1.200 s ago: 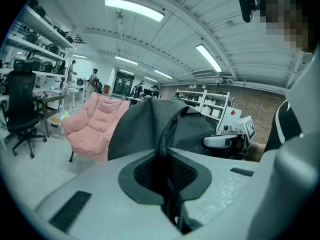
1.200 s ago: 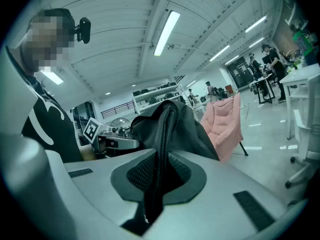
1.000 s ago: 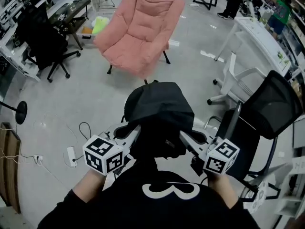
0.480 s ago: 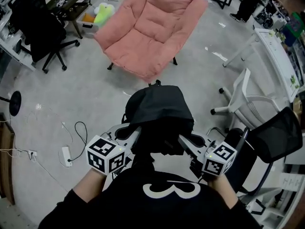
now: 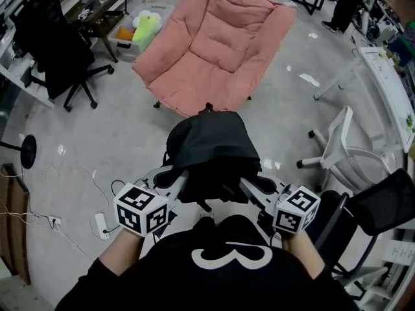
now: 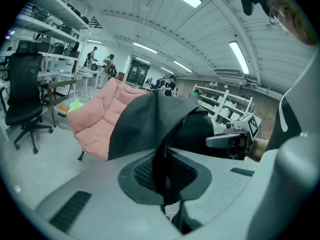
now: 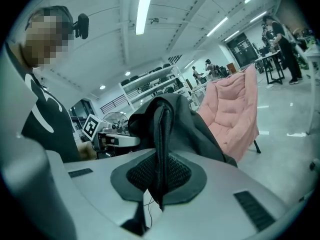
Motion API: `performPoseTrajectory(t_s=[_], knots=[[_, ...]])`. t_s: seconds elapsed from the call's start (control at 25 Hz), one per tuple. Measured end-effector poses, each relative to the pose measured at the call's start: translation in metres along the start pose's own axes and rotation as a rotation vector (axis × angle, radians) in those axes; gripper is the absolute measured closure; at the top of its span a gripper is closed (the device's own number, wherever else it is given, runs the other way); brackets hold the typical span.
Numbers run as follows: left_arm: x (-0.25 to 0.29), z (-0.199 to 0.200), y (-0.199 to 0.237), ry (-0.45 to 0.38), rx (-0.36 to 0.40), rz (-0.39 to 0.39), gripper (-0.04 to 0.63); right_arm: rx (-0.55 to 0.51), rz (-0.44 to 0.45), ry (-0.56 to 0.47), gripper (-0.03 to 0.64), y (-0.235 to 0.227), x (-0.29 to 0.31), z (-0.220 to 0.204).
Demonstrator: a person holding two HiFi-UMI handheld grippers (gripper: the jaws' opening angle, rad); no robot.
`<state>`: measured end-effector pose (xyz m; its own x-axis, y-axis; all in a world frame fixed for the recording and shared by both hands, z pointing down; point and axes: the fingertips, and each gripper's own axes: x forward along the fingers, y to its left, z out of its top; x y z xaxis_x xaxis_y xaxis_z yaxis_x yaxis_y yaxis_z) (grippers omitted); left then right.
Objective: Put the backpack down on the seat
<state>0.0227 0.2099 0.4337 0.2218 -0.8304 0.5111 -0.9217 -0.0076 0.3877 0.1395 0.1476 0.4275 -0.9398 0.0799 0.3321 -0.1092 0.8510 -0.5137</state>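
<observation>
Head view, room: grey concrete floor (image 5: 130,141); pink padded folding chair (image 5: 214,44) at upper centre.
Head view, backpack: black fabric backpack (image 5: 211,141) at frame centre, slumped, carried between left gripper (image 5: 180,175) and right gripper (image 5: 248,183).
Head view, change: the chair now sits closer, its front edge just above the backpack.
Left gripper view: jaws clamped on a backpack strap (image 6: 161,169).
Right gripper view: jaws clamped on another strap (image 7: 161,149).

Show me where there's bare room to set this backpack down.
The pink chair's seat is bare, straight ahead of the backpack. Floor between it and the black office chair is free too. Crowded: power strip lower left, white chair right.
</observation>
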Motion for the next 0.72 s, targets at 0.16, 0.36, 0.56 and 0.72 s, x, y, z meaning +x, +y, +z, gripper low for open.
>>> performPoseTrajectory(t_s=[0.16, 0.36, 0.56, 0.72], knots=[[0.011, 0.028, 0.021, -0.013, 0.015, 0.024, 0.575, -0.008, 0.028, -0.009, 0.584, -0.015, 0.019, 0.025], [0.03, 0.058, 0.052, -0.021, -0.011, 0.054, 0.574, -0.021, 0.069, 0.011, 0.584, -0.039, 0.048, 0.057], [0.054, 0.09, 0.086, -0.013, -0.044, 0.087, 0.574, 0.016, 0.125, 0.02, 0.584, -0.07, 0.082, 0.091], [0.067, 0.123, 0.115, -0.006, -0.051, 0.126, 0.574, 0.044, 0.177, 0.026, 0.584, -0.092, 0.112, 0.122]])
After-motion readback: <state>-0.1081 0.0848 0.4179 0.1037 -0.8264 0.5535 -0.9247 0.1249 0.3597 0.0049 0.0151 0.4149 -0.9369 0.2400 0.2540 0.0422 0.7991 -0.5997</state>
